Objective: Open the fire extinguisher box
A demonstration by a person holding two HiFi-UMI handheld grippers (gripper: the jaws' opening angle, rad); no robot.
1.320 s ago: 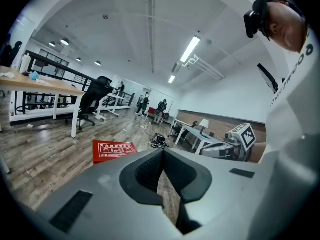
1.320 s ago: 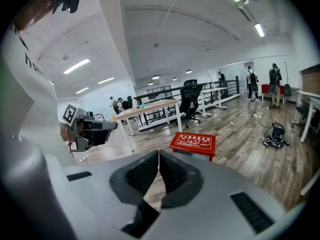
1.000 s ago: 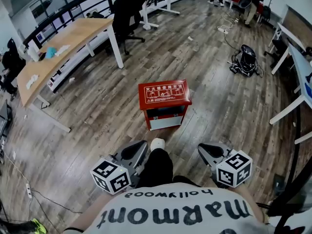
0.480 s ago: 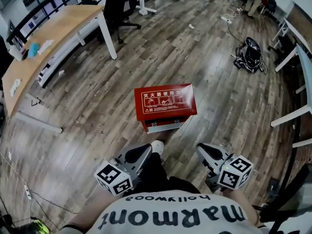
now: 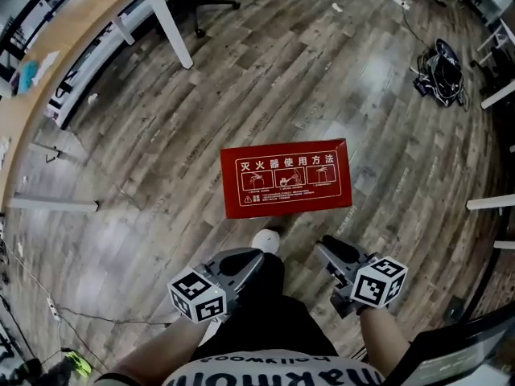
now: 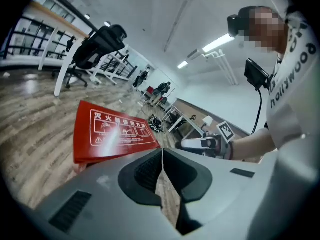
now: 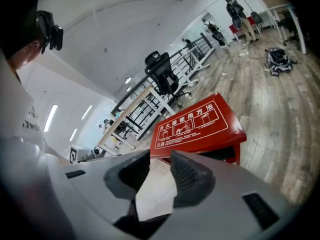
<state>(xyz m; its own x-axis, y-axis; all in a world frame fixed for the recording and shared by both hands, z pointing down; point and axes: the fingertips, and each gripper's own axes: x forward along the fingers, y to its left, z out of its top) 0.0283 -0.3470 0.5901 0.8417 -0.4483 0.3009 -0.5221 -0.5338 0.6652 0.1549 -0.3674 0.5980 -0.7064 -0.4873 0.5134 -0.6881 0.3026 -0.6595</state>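
Head view: where's the fire extinguisher box (image 5: 286, 178)?
— On the floor (image 5: 161, 135) just ahead, long side crosswise. The right gripper (image 5: 323, 248) looks slightly nearer than the left gripper (image 5: 257, 255).
— Left gripper view?
— Fingers (image 6: 145, 176) together, box ahead-left.
— Right gripper view?
— Fingers (image 7: 192, 179) opening, empty, box straight ahead.

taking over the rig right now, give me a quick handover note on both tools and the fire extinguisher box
Left tool: shut, empty, not touching the box.
Right tool: jaws opening, nothing between them, also clear of the box.
Fire extinguisher box: red, on the wood floor just ahead of both tools, printed top facing up, looks closed.
Done: approach only.
Left: probably reach in, take the top's edge and lift it open.
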